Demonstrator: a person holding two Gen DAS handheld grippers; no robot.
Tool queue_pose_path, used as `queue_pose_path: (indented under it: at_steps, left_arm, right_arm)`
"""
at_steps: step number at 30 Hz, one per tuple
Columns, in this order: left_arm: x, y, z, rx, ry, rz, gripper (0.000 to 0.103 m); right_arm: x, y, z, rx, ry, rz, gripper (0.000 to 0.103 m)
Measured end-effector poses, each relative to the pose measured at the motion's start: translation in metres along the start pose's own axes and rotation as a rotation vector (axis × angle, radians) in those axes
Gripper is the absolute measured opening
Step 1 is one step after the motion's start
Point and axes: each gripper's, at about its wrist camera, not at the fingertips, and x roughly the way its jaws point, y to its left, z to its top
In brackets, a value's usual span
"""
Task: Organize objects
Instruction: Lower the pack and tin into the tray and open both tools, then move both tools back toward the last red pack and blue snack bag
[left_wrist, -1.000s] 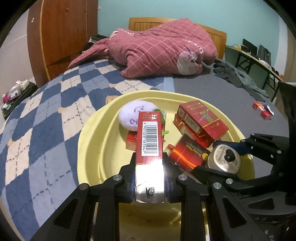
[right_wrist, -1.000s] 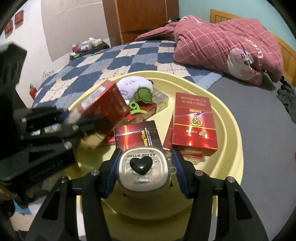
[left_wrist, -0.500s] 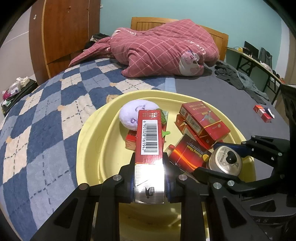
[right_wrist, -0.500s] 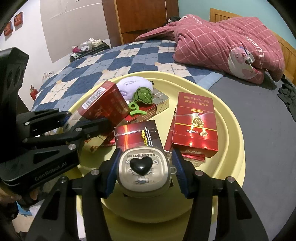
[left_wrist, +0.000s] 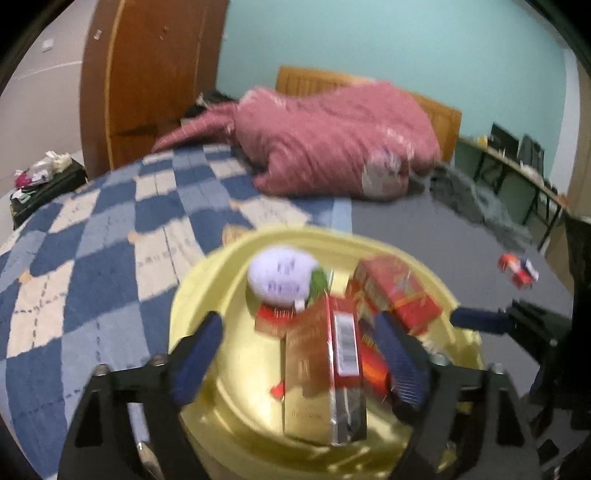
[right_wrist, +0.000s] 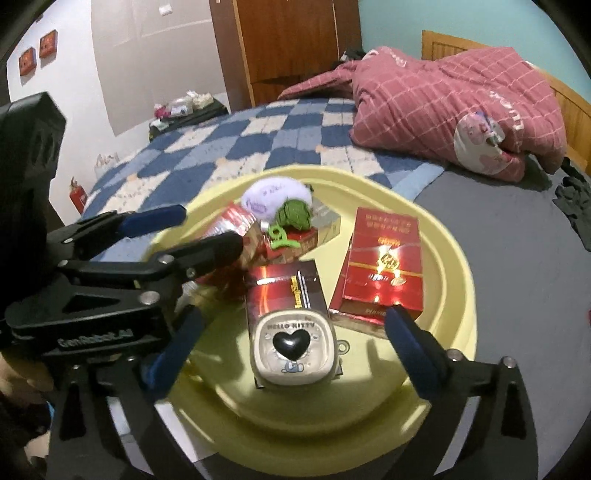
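Note:
A yellow basin (left_wrist: 192, 295) (right_wrist: 450, 258) on the bed holds several red boxes, a purple plush (left_wrist: 280, 277) (right_wrist: 273, 195) and a green clip (right_wrist: 280, 236). My left gripper (left_wrist: 299, 354) (right_wrist: 207, 229) is open over the basin; the red barcode box (left_wrist: 332, 369) lies free between its fingers, tilted in the basin. My right gripper (right_wrist: 291, 350) is open; the beige Hello Kitty tin (right_wrist: 293, 347) rests on a dark red box (right_wrist: 284, 291) between its spread fingers. A large red box (right_wrist: 384, 258) lies to the right.
A pink quilt (left_wrist: 332, 140) (right_wrist: 461, 107) is heaped at the head of the bed. Small red boxes (left_wrist: 517, 269) lie on the grey sheet at right. A wooden wardrobe (left_wrist: 147, 81) stands at back left, and a desk (left_wrist: 517, 166) at right.
Both grippers have opened. The left let go of the barcode box, which dropped into the basin. The right let go of the Hello Kitty tin onto the dark red box.

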Motion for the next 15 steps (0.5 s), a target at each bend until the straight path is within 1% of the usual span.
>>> queue_pose_path:
  at_steps: [1,2,5,15]
  left_arm:
    - [-0.002,0.000,0.001,-0.007,-0.010,0.000,0.099]
    - [-0.004,-0.001,0.003,-0.012,-0.016,-0.001,0.103]
    - [-0.007,-0.006,0.006,-0.006,-0.017,0.006,0.103]
    - [-0.020,-0.023,0.012,0.018,-0.020,0.006,0.103]
  right_arm:
    - [-0.005,0.000,0.001,0.001,-0.017,-0.002,0.103]
    - [-0.010,-0.001,0.003,0.002,-0.034,-0.008,0.103]
    - [-0.021,-0.006,0.009,0.023,-0.066,-0.023,0.103]
    - [-0.038,-0.024,0.009,0.066,-0.060,-0.061,0.103]
